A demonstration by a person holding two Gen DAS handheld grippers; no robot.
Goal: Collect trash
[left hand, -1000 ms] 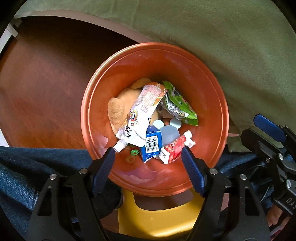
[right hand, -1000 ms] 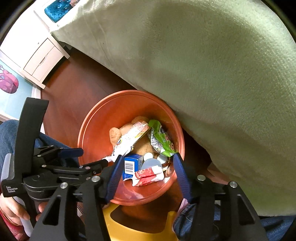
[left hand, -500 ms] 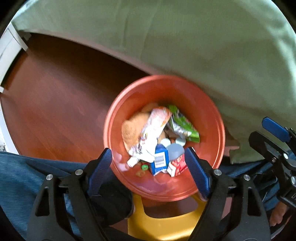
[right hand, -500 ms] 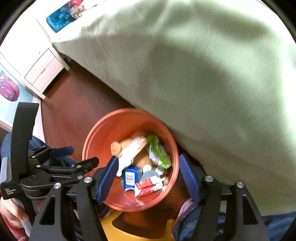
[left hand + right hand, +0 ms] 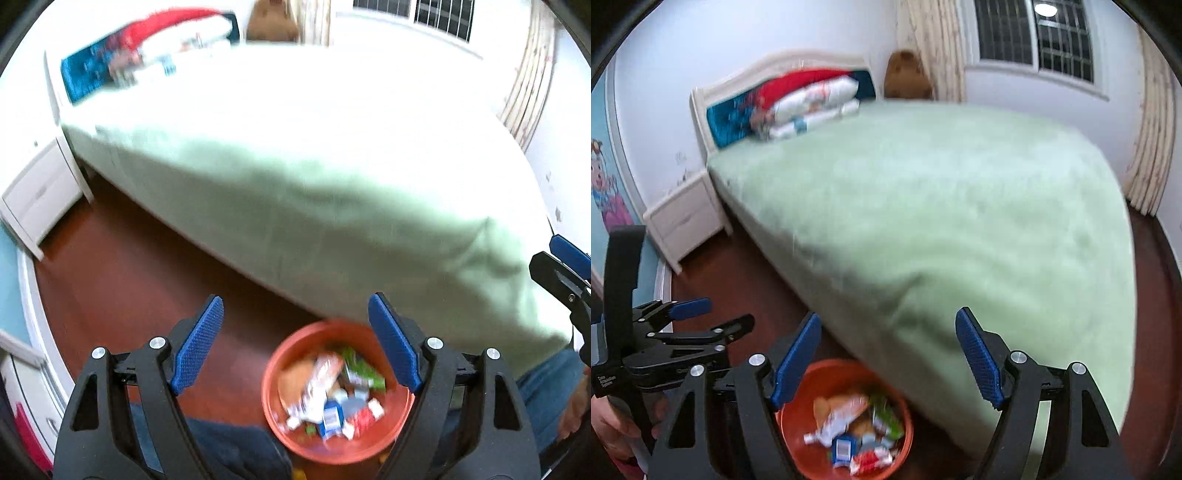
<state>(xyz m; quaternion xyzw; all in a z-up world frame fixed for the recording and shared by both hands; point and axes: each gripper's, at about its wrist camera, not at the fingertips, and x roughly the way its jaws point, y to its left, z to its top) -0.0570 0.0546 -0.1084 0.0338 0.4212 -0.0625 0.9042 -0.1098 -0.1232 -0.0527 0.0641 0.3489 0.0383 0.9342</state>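
An orange bin [image 5: 332,448] stands on the floor beside the bed, low in both views. Inside lie a white pouch [image 5: 317,384], a blue carton [image 5: 332,417], a green wrapper [image 5: 360,369] and a red wrapper [image 5: 364,419]. My left gripper [image 5: 295,299] hangs well above the bin, open and empty. My right gripper [image 5: 888,314] is also high over the bin [image 5: 809,458], its jaws opening with nothing between them. The blue carton [image 5: 843,448] shows below it. The left gripper [image 5: 690,321] appears at the left edge of the right wrist view.
A bed with a pale green cover [image 5: 960,221] fills the middle, with pillows [image 5: 812,99] at the headboard. A white nightstand [image 5: 683,218] stands at the bed's far left. Dark wooden floor [image 5: 110,277] runs alongside. A person's jeans leg [image 5: 229,443] is near the bin.
Both grippers have risen and tipped upward, so the bin has shrunk to the bottom of each view and the bed top and room have come into sight. The right jaws have widened.
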